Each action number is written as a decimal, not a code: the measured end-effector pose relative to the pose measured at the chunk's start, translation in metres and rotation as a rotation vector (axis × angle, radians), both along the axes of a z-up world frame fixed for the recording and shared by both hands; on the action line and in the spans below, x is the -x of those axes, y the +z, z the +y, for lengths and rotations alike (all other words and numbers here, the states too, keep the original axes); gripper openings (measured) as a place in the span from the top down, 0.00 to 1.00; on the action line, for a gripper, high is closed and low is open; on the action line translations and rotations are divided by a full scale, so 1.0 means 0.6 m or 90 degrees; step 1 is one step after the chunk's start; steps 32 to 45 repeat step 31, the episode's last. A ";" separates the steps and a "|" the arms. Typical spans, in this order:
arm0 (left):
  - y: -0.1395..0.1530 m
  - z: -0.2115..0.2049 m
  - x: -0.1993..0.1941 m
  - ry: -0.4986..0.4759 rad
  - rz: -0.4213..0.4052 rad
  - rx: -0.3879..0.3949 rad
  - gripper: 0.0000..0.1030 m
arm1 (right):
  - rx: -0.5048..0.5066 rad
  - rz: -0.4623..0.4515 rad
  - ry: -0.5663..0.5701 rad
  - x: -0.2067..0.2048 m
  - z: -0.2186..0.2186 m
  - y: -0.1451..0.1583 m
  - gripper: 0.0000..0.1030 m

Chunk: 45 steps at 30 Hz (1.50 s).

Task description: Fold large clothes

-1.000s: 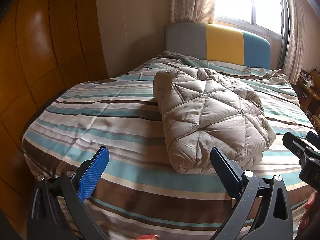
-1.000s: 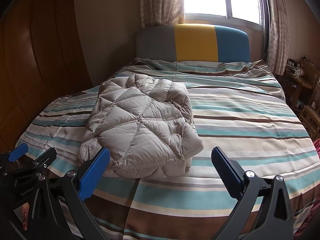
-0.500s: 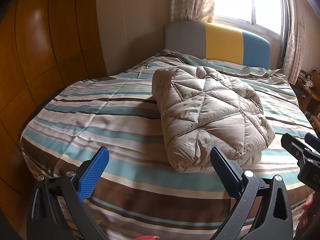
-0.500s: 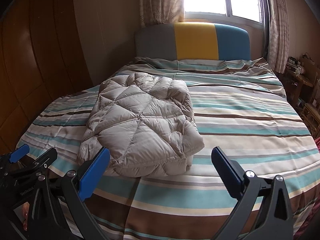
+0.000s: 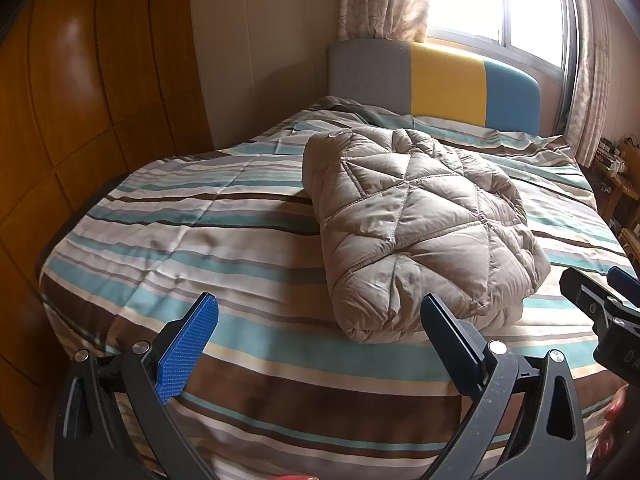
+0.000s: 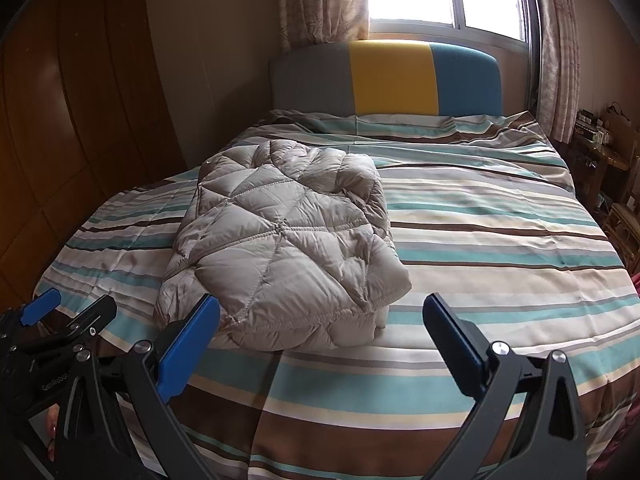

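**Backing away from a folded jacket**

Over the last second the bed has slid a little lower and farther off in both my views, so I read it as both my hands drawing back from it. The quilted beige jacket has not changed shape in that time: it lies as a thick, squared bundle on the striped cover, nearer the wardrobe side than the window side, its rounded folded edge towards me. To my eye that means the folding is done, or as good as done, and I am only clearing off.

My left fingers are spread wide with nothing between them; they hang above the foot of the bed, short of the jacket and touching neither. My right fingers are just as wide apart and just as bare, likewise held off the cover and the bundle.
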<state>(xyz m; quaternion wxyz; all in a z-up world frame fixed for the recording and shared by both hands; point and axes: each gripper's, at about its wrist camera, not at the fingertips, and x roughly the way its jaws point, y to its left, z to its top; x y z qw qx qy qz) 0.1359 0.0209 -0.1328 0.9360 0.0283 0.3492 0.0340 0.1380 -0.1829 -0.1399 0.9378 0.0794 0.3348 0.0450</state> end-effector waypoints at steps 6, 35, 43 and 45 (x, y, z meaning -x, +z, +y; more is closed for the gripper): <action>-0.002 0.000 -0.002 -0.002 0.010 0.008 0.03 | -0.005 0.005 0.002 -0.003 -0.001 -0.003 0.02; -0.043 0.004 -0.043 0.005 0.049 0.002 0.03 | -0.041 0.061 -0.023 -0.046 -0.040 -0.059 0.02; -0.043 0.004 -0.043 0.005 0.049 0.002 0.03 | -0.041 0.061 -0.023 -0.046 -0.040 -0.059 0.02; -0.043 0.004 -0.043 0.005 0.049 0.002 0.03 | -0.041 0.061 -0.023 -0.046 -0.040 -0.059 0.02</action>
